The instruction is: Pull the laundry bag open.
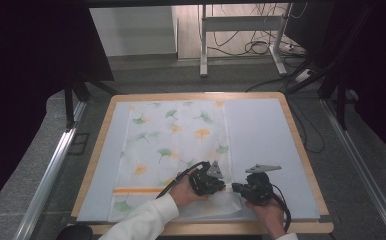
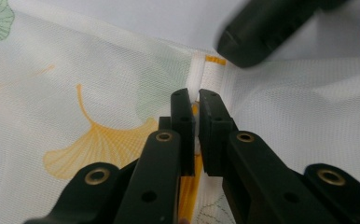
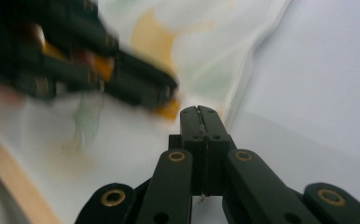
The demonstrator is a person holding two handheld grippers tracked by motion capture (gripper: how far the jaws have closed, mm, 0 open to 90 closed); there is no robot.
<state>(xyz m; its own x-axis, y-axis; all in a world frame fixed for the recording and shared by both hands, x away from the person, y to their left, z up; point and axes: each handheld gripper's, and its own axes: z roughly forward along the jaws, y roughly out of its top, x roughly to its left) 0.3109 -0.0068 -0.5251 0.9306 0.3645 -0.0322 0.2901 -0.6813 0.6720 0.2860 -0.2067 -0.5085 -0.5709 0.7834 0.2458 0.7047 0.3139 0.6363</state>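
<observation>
Gripping cloth, both tools low, tips facing

We are wearing a white long sleeve on the left arm and carrying two matte black grippers. The left gripper and right gripper are each bearing a grey three-cornered plate on top and trailing a black cable. Up close, their flat black jaw links are showing brass-ringed pivots and small screw holes along the blocky jaws.
</observation>
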